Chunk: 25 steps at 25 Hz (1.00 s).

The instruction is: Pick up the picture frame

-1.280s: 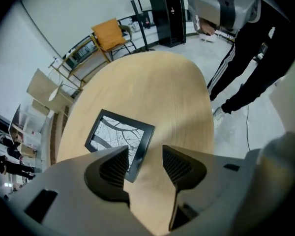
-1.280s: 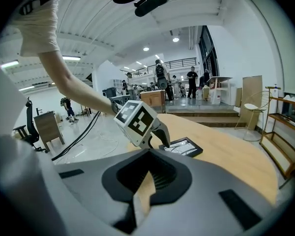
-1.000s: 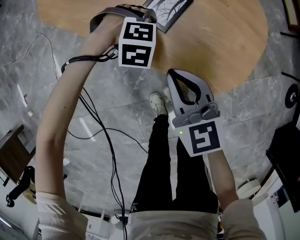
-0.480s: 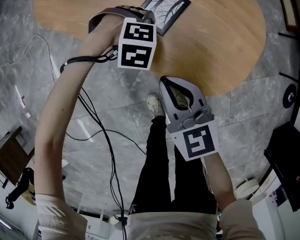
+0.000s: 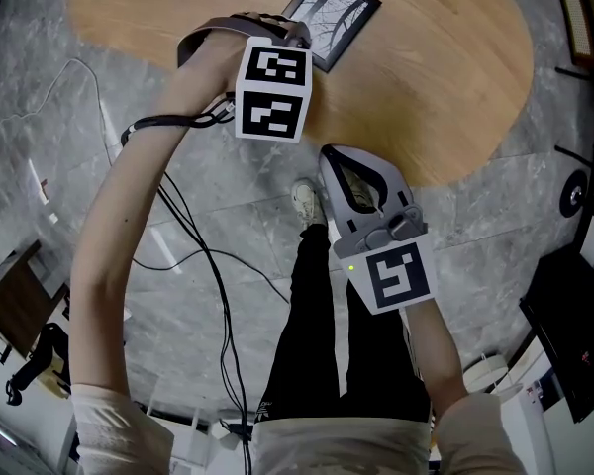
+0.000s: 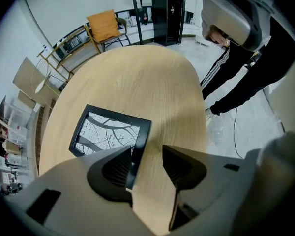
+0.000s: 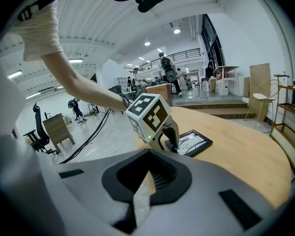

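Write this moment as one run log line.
left gripper: open, at picture frame edge | picture frame: flat on table | right gripper: shut, empty

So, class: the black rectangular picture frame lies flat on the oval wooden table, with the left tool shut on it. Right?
Not shut: the left gripper view shows the left tool open at the black rectangular picture frame, flat on the oval wooden table.
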Tool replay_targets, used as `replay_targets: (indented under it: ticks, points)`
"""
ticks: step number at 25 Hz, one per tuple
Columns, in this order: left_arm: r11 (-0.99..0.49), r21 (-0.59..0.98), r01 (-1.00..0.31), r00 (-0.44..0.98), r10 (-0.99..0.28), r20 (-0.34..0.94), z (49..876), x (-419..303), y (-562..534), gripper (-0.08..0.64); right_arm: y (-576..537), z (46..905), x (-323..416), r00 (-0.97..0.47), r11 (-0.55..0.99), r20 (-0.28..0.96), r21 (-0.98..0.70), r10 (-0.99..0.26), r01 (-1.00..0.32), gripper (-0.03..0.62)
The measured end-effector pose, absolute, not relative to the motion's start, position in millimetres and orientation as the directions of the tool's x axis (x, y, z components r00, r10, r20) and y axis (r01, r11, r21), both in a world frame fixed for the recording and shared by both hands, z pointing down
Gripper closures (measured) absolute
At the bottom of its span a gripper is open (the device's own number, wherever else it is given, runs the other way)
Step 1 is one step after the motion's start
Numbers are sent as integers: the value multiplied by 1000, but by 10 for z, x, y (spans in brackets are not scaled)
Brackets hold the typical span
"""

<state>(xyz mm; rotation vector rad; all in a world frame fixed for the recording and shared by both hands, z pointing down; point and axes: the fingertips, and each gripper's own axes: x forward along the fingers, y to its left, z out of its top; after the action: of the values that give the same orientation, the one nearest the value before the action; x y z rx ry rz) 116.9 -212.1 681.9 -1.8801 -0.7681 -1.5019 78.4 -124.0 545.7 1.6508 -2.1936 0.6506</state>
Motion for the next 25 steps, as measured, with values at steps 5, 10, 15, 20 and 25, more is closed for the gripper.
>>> replay_targets:
  ticks: [5,10,15,20,25]
  points:
    - [-639,-97,763,187,75,979,6851,904,-1946,359,-1242,5488,666,-284,233,501,-163,-818,-959,588]
    - [-647,-96,756,189,75,979,6868,611,-1758,359,-1206,5482,453,-316,273,493,-160,-810,-949,588]
    - [-655,-99,749,194,74,978,6890,400,-1607,359,-1114,5527,234,-354,316,503,-163,-788,-935,588]
    - [-656,-152,740,230,34,973,6937,187,-1496,359,-1035,5538,-8,-402,370,506,-168,-763,-914,588]
    - [-653,-300,695,335,-75,939,6926,207,-1523,365,-1013,5538,-69,-411,377,498,-174,-764,-910,588]
